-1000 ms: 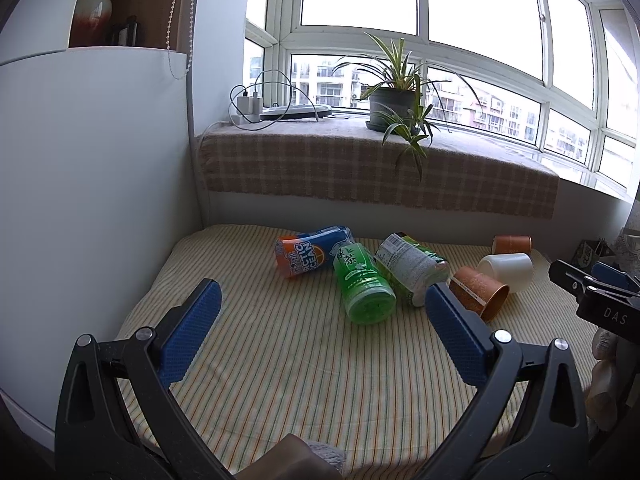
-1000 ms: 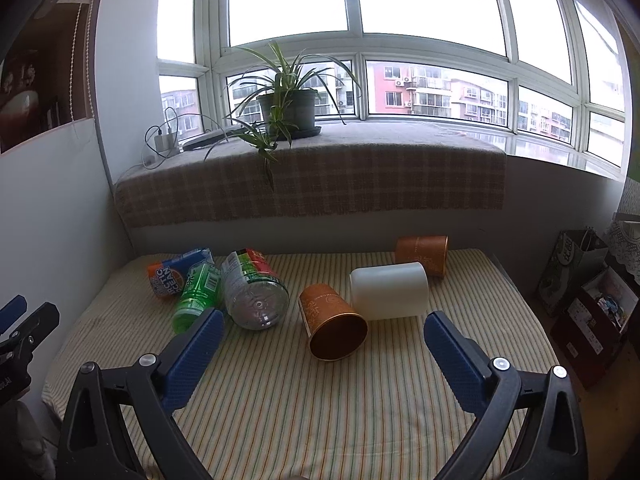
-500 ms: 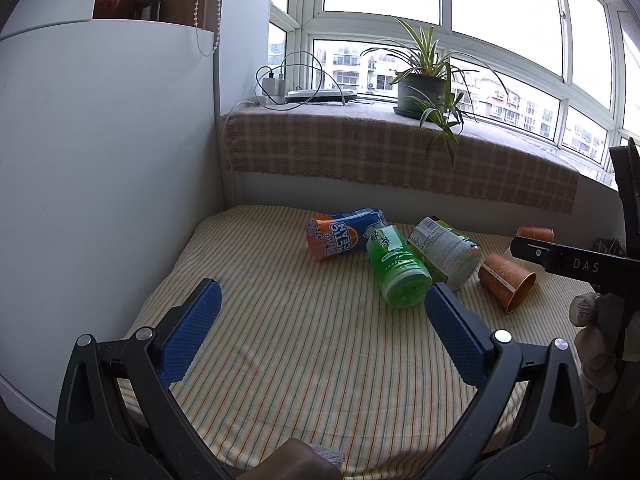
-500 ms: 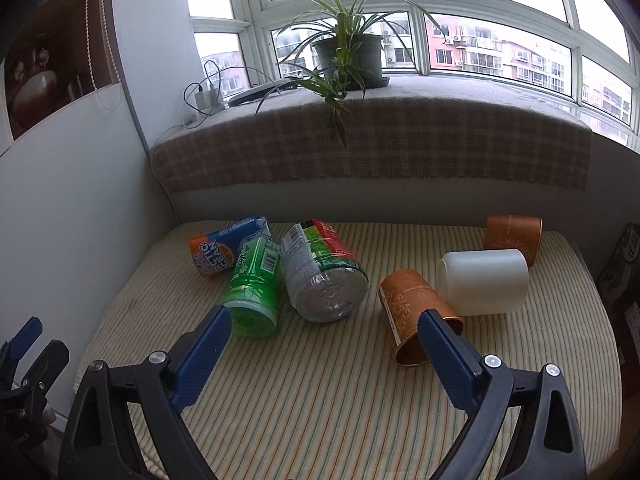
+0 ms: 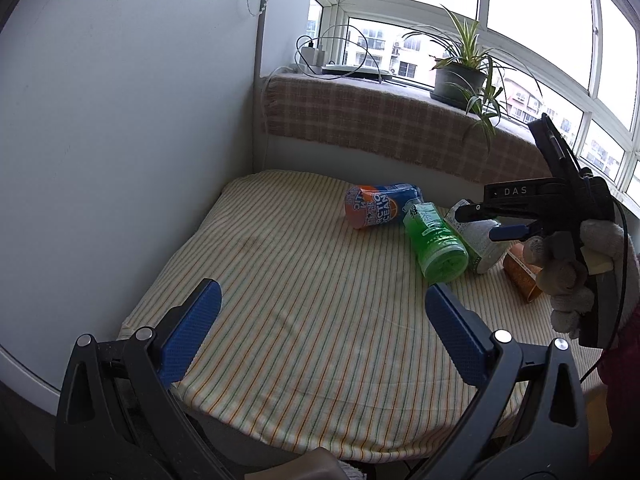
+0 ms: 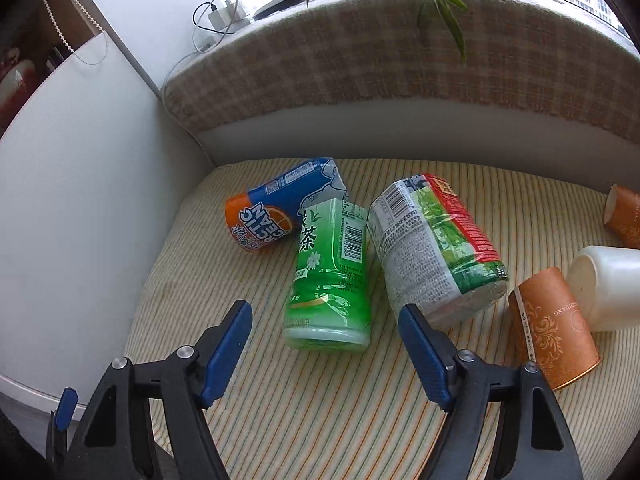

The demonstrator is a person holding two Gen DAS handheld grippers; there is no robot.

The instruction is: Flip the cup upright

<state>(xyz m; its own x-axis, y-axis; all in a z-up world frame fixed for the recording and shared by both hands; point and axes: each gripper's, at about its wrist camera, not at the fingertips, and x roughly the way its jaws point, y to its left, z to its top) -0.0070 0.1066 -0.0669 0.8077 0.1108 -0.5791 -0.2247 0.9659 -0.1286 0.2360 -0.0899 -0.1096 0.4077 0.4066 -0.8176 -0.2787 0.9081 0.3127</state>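
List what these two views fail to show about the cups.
- Left wrist view: the near orange cup is mostly hidden behind the gloved hand holding the right gripper.
- Right wrist view: the far orange cup and white cup are cut off by the right edge.

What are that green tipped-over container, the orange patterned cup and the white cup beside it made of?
The green container looks like thin clear plastic under a glossy printed wrap: light glints off it and its base is see-through. The orange cup looks like matte paper, with a printed gold pattern and a visible side seam. The white cup is smooth and plain, either plastic or coated paper; the view leaves that open.
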